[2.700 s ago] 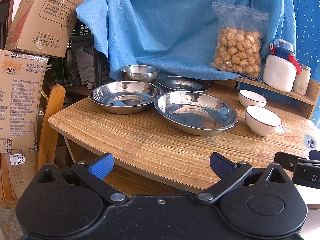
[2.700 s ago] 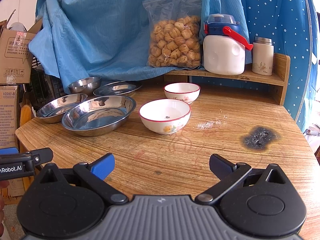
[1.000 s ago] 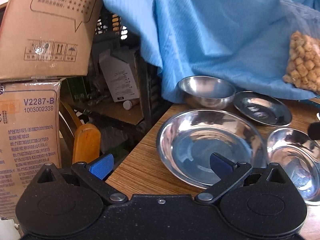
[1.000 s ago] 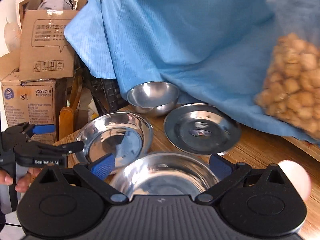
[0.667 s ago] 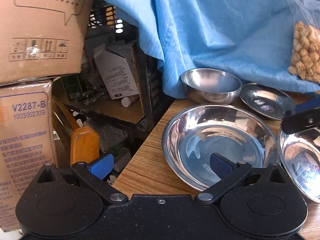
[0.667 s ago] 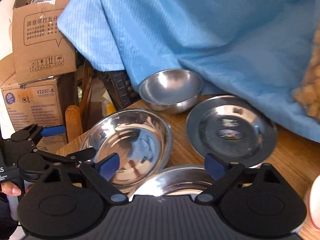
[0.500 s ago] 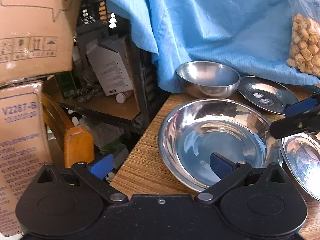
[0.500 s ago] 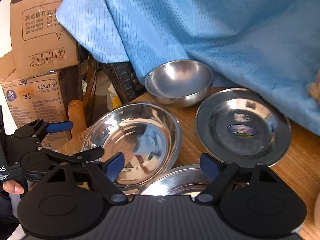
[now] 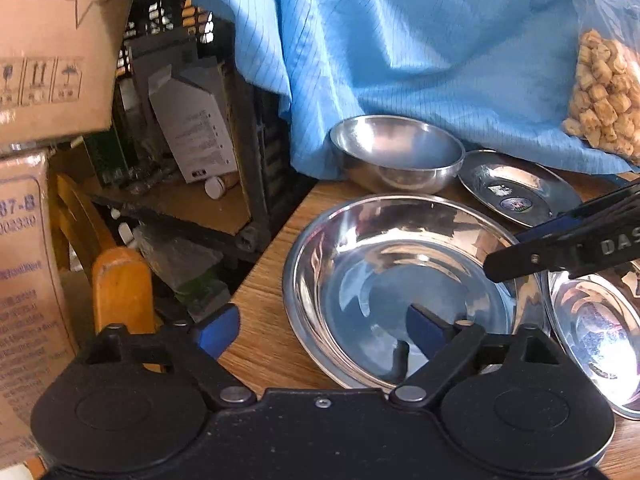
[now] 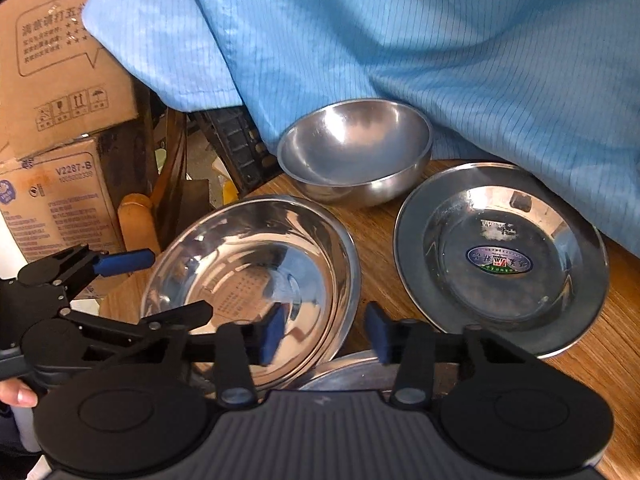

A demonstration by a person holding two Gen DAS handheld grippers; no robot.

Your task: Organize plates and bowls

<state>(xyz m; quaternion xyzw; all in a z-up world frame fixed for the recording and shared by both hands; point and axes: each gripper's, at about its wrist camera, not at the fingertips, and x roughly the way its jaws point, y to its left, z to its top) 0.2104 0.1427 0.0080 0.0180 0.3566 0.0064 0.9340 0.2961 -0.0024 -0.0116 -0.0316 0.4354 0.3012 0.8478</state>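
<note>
Your right gripper's body is hiding most of the nearest shiny steel dish point(image 10: 352, 372) at six o'clock; at three o'clock, the frame edge is cutting off the clear bag of tan snacks point(image 9: 604, 92).

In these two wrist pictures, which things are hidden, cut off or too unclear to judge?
- Second wide steel basin: left wrist view, cut by the right edge; right wrist view, mostly behind the right claw.
- Clear bag of snacks: left wrist view, cut off at the right edge.
- Oval sticker in the flat steel plate: print too small to read.
</note>
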